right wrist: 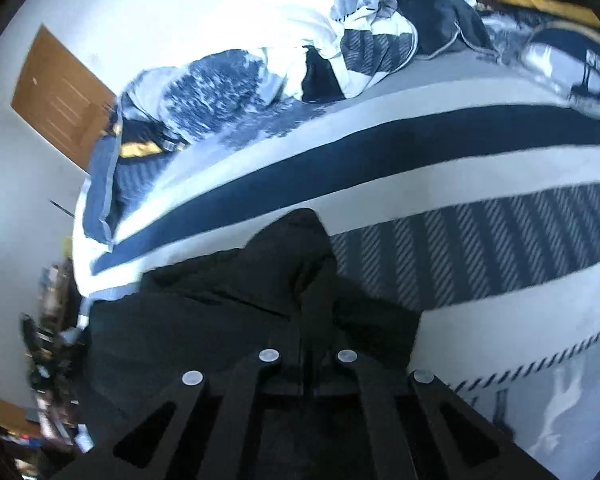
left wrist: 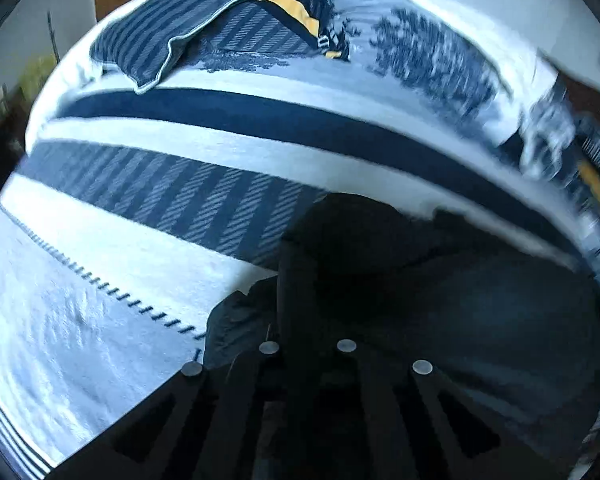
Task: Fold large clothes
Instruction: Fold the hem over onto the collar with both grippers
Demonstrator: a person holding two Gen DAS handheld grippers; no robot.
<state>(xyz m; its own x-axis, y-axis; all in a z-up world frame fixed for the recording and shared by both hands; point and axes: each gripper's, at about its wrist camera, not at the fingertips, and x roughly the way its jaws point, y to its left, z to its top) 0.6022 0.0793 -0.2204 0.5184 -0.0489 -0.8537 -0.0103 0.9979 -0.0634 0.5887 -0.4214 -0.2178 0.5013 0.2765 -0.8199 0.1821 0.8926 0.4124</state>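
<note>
A large black garment of soft, dark fabric (left wrist: 440, 300) lies on a bed covered by a white blanket with navy bands and a hatched blue-grey stripe (left wrist: 220, 148). In the left wrist view the garment fills the near right part of the picture, bunched up around the left gripper (left wrist: 306, 280); its black fingers (left wrist: 296, 280) are pressed together, pinching a fold of the cloth that rises in a peak just beyond them. In the right wrist view the same dark garment (right wrist: 220, 312) spreads over the near left of the bed, and the right gripper (right wrist: 308, 300) has its fingers (right wrist: 320, 304) closed on a raised hump of the fabric, over the edge of the hatched stripe of the blanket (right wrist: 480, 152).

At the far end of the bed lies a striped blue-grey pillow with pale piping (left wrist: 176, 36), with a navy and yellow piece of cloth (left wrist: 296, 8) beside it and a heap of crumpled white and blue bedding (right wrist: 300, 52). A brown wooden door (right wrist: 60, 96) stands in the far left wall.
</note>
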